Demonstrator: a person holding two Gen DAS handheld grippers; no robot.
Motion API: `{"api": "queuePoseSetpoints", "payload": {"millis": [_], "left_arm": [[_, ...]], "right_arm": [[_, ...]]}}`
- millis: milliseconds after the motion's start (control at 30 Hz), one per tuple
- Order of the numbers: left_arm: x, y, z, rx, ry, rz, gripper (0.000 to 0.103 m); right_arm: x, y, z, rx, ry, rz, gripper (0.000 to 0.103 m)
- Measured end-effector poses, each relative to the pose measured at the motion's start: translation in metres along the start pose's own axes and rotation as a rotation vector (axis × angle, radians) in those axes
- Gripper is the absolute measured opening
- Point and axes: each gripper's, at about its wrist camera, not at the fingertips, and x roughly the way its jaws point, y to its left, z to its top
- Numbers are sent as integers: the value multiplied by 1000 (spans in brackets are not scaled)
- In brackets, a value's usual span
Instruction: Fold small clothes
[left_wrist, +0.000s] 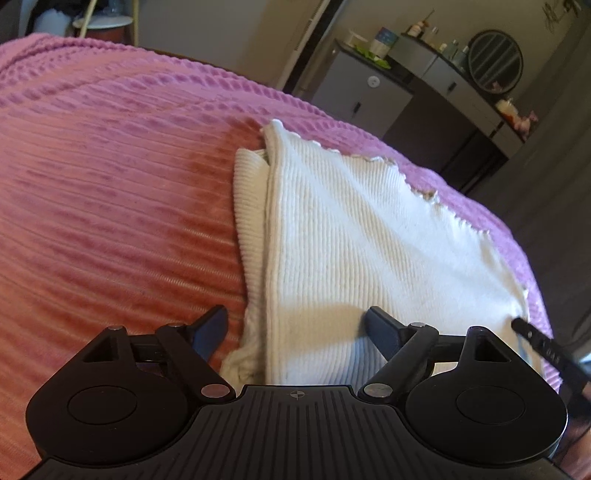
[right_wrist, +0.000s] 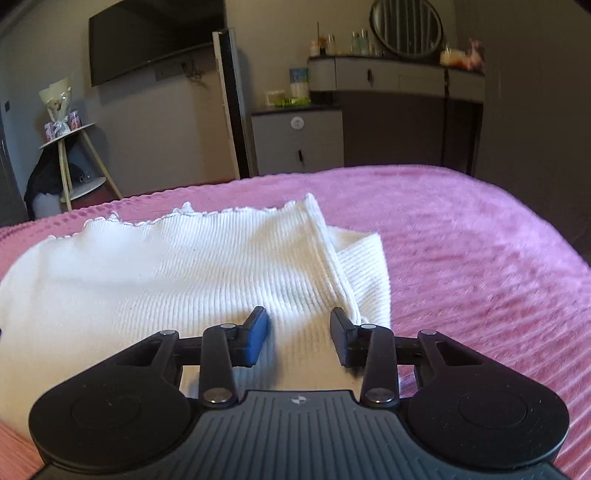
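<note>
On the pink bedspread (left_wrist: 110, 192) a white ribbed garment (left_wrist: 351, 229) lies part-folded. The left gripper (left_wrist: 295, 328) stands wide open astride its side edge; the right gripper (right_wrist: 299, 332) is half-open over the near edge, seemingly not yet pinching. Next, I think, both must nip cloth for another fold.

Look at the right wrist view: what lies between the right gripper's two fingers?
The white ribbed garment; the right gripper stands open over its near edge.

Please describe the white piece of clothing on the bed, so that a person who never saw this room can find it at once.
Start from the bed with the pink ribbed blanket. On it lies a single white ribbed knit garment, partly folded, with a narrower flap sticking out at one side. It is the only white thing on the blanket, and its far edge is wavy like a small frill.
</note>
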Motion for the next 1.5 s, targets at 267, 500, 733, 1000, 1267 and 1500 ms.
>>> {"api": "queuePoseSetpoints", "payload": {"millis": [267,500,733,1000,1267,1500], "left_arm": [[2,8,-3,-19,1,-99,57],[-3,19,-4,-65,12,-111,62],[4,15,-2,-49,25,-113,53],[-10,5,9,-94,18,-96,26],[-47,-95,39,115,-71,-118,23],[2,-204,20,263,-22,-190,26]], "right_arm": [[-70,42,-29,54,-76,123,46],[-77,83,-40,17,-20,216,46],[-75,107,-53,-78,-6,208,30],[-73,94,-53,-28,27,225,30],[-84,40,-38,115,-35,132,30],[-85,0,-35,234,-57,89,31]]}}
